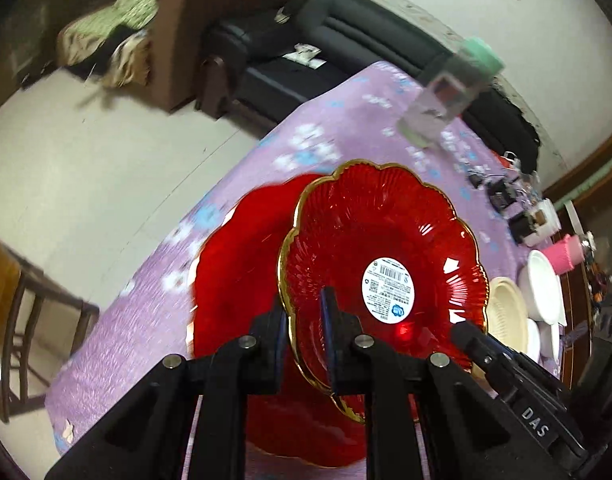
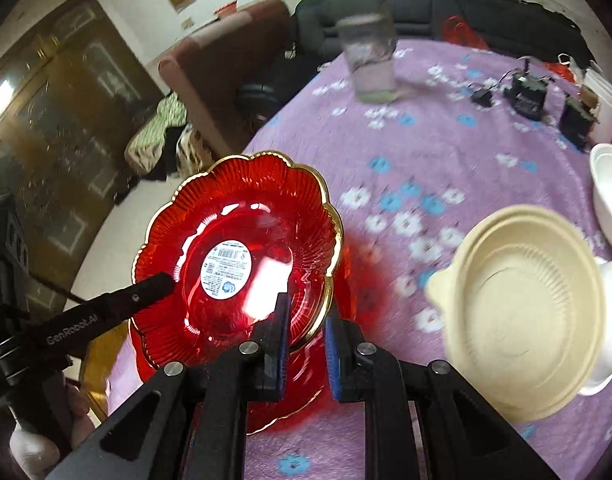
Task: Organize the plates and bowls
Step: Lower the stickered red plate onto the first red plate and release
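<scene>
Red plate's (image 1: 382,256) gold rim between both nearly closed hand-held grippers (image 1: 306,320) (image 2: 306,320)

The lower red plate (image 1: 242,280) lies mostly hidden under the gold-rimmed red plate (image 1: 382,264), its rim smeared by blur. The sticker (image 1: 389,290) print is too small to read. The clear jar (image 2: 368,40) is blurred. A white bowl (image 2: 610,196) is cut off by the right edge. Small dark objects (image 2: 526,94) on the table (image 2: 426,152) cannot be identified.

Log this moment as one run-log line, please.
left gripper: shut on red plate rim | right gripper: shut on opposite rim | plate: lifted, above second red plate | cream bowl: on table
</scene>
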